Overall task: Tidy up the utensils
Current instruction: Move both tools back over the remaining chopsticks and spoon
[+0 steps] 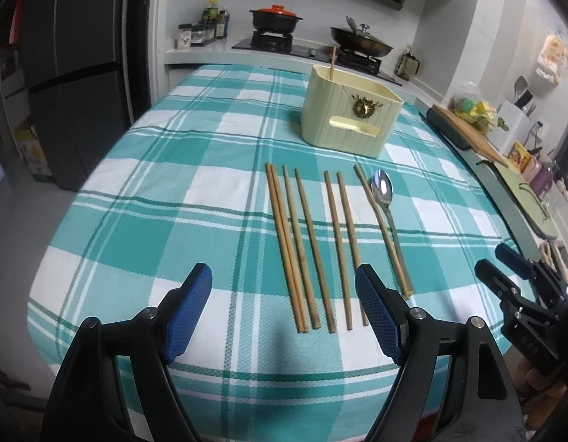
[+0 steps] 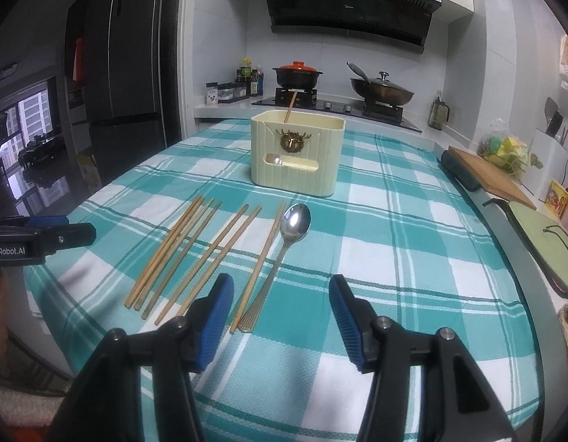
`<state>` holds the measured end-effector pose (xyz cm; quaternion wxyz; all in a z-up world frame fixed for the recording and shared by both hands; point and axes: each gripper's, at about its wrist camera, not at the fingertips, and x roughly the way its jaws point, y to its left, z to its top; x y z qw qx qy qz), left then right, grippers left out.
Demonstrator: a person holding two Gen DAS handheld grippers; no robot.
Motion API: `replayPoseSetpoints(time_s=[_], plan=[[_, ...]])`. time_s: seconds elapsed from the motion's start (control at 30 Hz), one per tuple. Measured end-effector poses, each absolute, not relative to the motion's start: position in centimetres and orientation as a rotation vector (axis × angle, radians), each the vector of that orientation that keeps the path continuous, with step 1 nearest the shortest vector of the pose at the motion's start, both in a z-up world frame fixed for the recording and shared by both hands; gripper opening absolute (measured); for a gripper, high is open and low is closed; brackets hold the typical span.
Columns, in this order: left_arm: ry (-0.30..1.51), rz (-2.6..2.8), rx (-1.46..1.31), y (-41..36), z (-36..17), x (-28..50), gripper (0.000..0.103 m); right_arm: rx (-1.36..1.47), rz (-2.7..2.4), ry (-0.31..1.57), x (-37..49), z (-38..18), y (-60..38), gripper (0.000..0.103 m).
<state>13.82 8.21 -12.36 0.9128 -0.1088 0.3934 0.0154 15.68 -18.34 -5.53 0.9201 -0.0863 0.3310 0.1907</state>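
Note:
Several wooden chopsticks (image 1: 309, 246) lie side by side on the teal checked tablecloth (image 1: 136, 221), also in the right wrist view (image 2: 195, 254). A metal spoon (image 1: 384, 199) lies to their right, bowl away from me, beside the rightmost chopstick; it also shows in the right wrist view (image 2: 284, 254). A cream utensil holder (image 1: 348, 114) stands behind them with one chopstick (image 1: 332, 62) upright in it; the holder also shows in the right wrist view (image 2: 297, 153). My left gripper (image 1: 284, 305) is open and empty over the chopsticks' near ends. My right gripper (image 2: 280, 316) is open and empty, near the spoon's handle end.
A stove with a red-lidded pot (image 2: 298, 73) and a wok (image 2: 381, 92) stands behind the table. A wooden cutting board (image 2: 490, 173) and a green tray (image 2: 542, 235) lie along the right counter. A dark fridge (image 2: 125, 73) stands at the left.

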Motion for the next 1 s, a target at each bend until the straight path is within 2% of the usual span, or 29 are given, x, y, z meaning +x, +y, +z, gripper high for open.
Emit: replayPoseSetpoints(time_s=[1.0], plan=[[0.837, 0.014, -0.199, 7.0, -13.7, 14.0, 0.085, -0.126, 0.324, 0.720, 16.7, -6.1, -20.2, 0.055]])
